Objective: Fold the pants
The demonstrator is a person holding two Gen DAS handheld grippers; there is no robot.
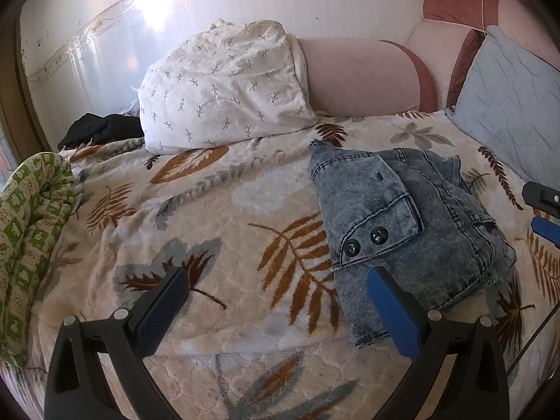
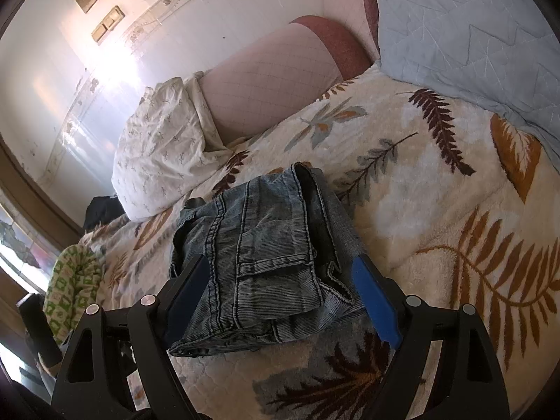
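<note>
My bed (image 1: 227,210) carries a leaf-print blanket (image 1: 196,318) across its whole top. At the far side a white pillow (image 1: 224,87) leans against a pink bolster (image 1: 360,73); a grey cushion (image 1: 514,105) stands at the far right. The pants (image 1: 402,231), folded into a compact denim bundle, lie on the blanket right of centre. My left hand-held gripper (image 1: 280,283) stands wide, empty, its right finger over the pants' near edge. My right hand-held gripper (image 2: 276,273) stands wide, fingers either side of the pants, not pressing.

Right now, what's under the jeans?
The folded jeans lie on the leaf-print blanket. The patch of blanket beneath them is covered, so anything there is hidden.
</note>
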